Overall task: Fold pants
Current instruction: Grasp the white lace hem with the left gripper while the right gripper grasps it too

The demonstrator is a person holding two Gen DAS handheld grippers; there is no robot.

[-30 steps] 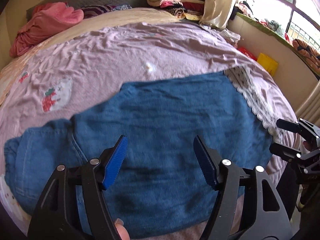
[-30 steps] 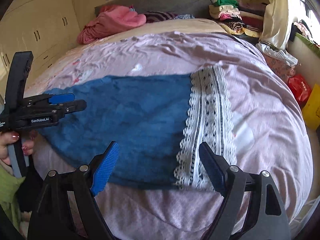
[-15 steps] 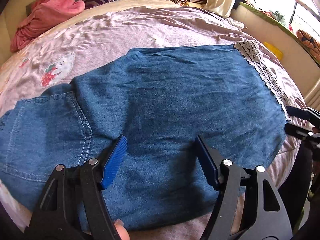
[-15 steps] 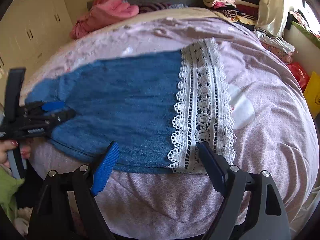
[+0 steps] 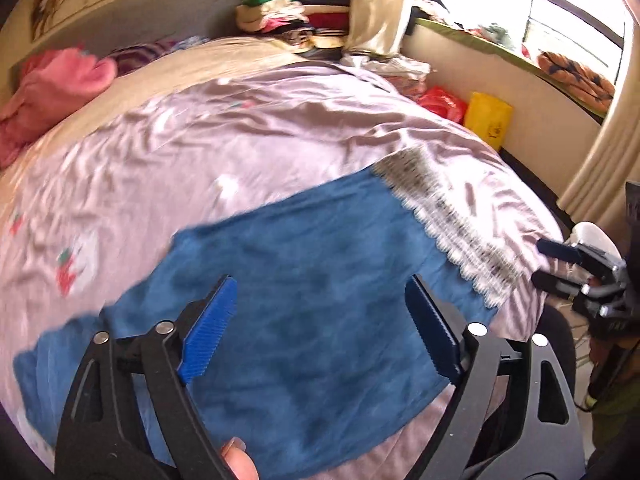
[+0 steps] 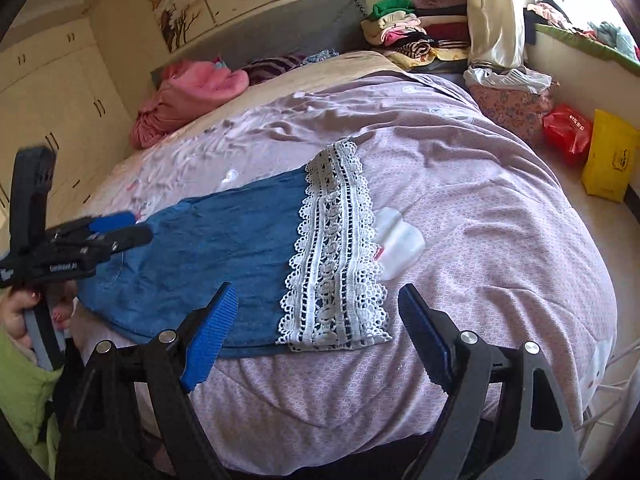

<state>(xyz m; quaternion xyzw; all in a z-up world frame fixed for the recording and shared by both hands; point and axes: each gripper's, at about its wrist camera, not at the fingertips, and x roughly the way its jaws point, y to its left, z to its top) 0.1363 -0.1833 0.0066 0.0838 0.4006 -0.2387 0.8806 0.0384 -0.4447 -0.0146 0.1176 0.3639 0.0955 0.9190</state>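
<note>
Fingers on the left gripper (image 5: 320,328) are opening over nothing, the right gripper (image 6: 318,336) gapes empty too. Pants (image 6: 224,256) lie flat on the bed (image 6: 480,220), looks like more folds remain.

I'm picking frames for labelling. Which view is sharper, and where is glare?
Left wrist view: motion-blurred, the pants and lace hem smeared, the window blown out. Right wrist view: crisp lace, only mild brightness at the upper right.

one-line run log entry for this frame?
stage: between folds | pants: flat on bed, lace hem right | left gripper: opening, empty | right gripper: open, empty
</note>
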